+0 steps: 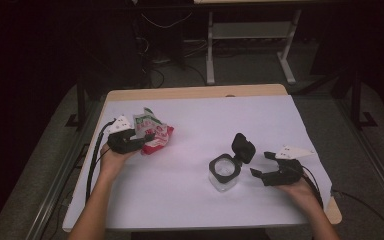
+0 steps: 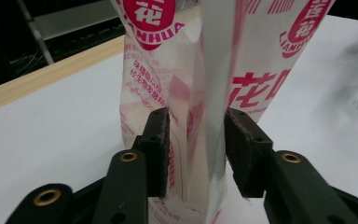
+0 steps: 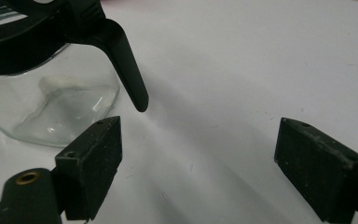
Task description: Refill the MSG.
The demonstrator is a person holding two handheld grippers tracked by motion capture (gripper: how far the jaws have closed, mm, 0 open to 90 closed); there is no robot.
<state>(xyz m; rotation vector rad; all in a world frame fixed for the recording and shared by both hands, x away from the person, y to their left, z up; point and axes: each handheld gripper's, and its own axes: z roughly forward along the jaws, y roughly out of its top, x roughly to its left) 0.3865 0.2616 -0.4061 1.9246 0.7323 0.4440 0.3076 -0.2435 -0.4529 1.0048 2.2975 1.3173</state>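
Left gripper view: pouch (image 2: 205, 70) stands between the left gripper (image 2: 196, 149) fingers (image 2: 158, 149), which pinch its lower part, film creased. Soft, light, slippery plastic; grip low across the folded seam. Right gripper (image 3: 196, 163) fingers wide apart, holding nothing, glass jar (image 3: 51, 102) with open lid just beside them on the counter (image 1: 190, 110); fragile

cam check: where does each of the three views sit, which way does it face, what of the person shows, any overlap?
High view: above the person's side, looking forward and down on the table; forearms, left gripper, right gripper.
Left gripper view: on the left gripper, along its jaws pressing a red-and-white pouch.
Right gripper view: on the right gripper, over open jaws toward the glass jar with black flip lid.
Shared: the high view also shows pouch and jar.
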